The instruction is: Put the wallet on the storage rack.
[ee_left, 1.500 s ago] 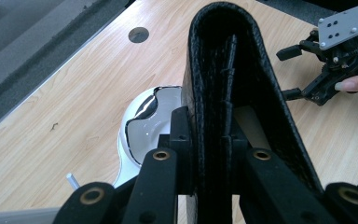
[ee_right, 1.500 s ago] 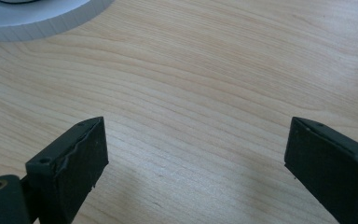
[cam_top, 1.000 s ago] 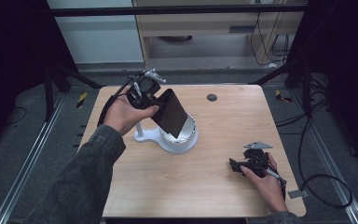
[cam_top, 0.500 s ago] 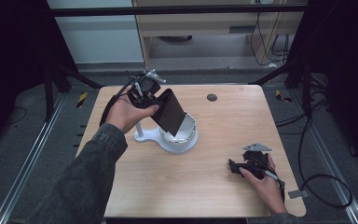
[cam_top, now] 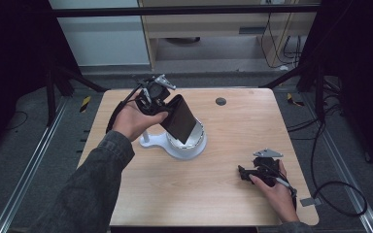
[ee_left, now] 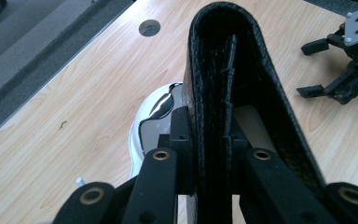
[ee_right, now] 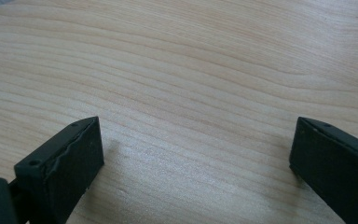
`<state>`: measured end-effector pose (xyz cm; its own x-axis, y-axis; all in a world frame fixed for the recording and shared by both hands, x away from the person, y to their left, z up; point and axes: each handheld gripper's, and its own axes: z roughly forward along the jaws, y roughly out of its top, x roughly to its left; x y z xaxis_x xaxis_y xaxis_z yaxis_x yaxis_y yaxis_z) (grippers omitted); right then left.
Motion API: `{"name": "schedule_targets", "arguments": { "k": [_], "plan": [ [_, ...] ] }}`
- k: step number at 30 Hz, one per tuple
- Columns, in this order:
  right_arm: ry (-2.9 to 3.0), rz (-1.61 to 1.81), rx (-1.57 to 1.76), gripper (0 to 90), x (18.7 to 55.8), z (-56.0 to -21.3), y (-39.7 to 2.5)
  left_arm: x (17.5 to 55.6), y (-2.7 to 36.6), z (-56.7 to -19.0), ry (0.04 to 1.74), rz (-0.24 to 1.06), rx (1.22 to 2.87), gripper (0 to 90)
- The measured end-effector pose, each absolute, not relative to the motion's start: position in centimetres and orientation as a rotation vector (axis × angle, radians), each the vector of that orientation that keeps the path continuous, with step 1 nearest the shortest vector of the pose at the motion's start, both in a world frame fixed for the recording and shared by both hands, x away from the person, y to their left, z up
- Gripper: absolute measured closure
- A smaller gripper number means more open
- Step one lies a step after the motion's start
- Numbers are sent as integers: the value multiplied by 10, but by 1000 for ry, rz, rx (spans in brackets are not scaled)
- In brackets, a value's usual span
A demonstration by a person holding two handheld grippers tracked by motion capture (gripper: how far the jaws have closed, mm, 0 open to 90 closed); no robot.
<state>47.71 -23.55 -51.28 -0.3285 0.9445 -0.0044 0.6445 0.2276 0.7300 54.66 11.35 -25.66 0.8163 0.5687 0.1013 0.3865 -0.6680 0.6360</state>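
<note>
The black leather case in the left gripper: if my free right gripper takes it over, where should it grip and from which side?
Judging from its pose, grip the black leather case at its free lower end above the white round stand, coming from the person's right. It is flat and thin, so the open right gripper can close across its broad faces, clear of the left gripper clamping the other end.
</note>
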Motion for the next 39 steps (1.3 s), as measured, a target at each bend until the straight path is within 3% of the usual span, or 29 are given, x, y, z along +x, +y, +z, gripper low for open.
{"name": "schedule_targets", "arguments": {
  "k": [23,39],
  "plan": [
    [2062,887,1452,30,476,-513,-236,576,86,-308,752,329,2448,796],
    [2064,888,1451,30,476,-513,-236,590,91,-316,825,290,2430,794]
  ]
}}
